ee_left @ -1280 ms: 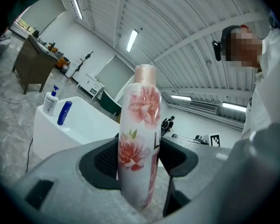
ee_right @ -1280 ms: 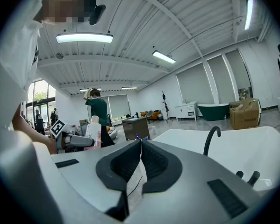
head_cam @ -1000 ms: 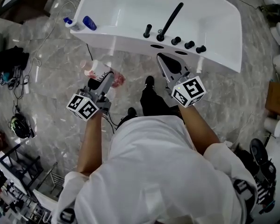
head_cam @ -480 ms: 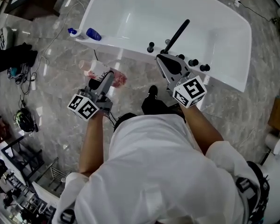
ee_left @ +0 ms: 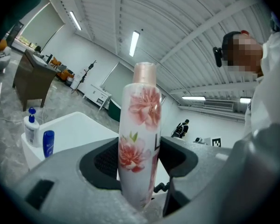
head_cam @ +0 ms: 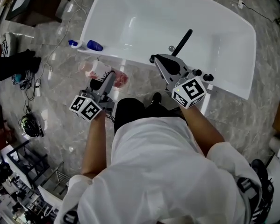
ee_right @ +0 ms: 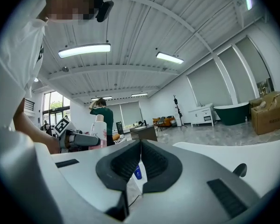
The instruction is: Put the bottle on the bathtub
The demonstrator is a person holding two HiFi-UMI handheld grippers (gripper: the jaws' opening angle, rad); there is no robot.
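— What do the left gripper's [ee_left: 140,164] jaws hold?
— They're clamped on the pink-flowered bottle [ee_left: 140,111]; its base is hidden behind them.
— And the right gripper [ee_right: 139,161]?
— Jaws pressed together, nothing between, by the bathtub [head_cam: 130,17] rim.
— Where's the bottle?
— Off the tub, over the grey marble floor [head_cam: 55,92], just beside the tub's wall. 2 small bottles [head_cam: 95,45] stand on its corner. The bottle's dark print is cut off, unreadable.

The person wears a white short-sleeved shirt [head_cam: 163,171]. The left gripper [head_cam: 107,78] and right gripper [head_cam: 157,59] are grey, each bearing a black-and-white marker cube [head_cam: 86,108].
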